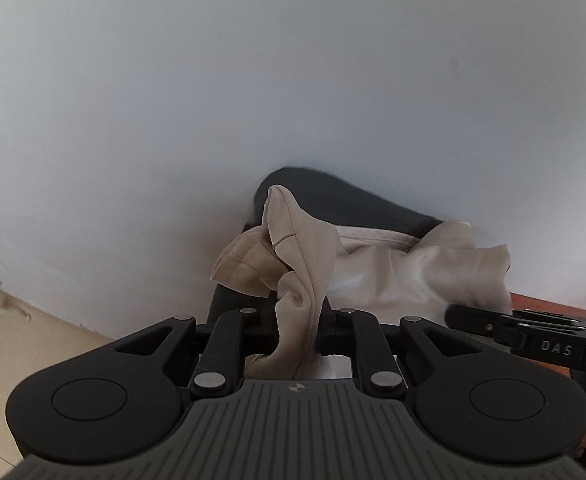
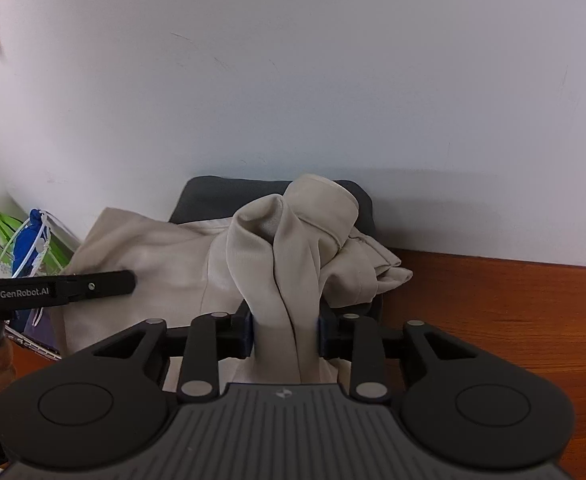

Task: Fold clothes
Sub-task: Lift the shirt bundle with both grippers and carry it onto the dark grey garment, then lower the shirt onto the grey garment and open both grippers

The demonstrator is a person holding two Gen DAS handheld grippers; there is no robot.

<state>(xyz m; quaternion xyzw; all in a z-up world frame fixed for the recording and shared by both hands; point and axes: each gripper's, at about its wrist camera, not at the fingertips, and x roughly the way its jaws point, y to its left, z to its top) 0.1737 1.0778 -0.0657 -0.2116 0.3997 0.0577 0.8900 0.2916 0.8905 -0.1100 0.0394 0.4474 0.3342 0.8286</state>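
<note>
The beige garment hangs bunched between the two tools, draped over a dark cushion against the white wall, above the wooden surface. The left hand-held gripper is clamped on one gathered fold; the right hand-held gripper pinches another thick fold.

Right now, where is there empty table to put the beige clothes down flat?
Bare wooden table lies right of the beige garment, up to the white wall. The left side is crowded: blue bag, green leaves and the left gripper. A dark cushion sits behind.
</note>
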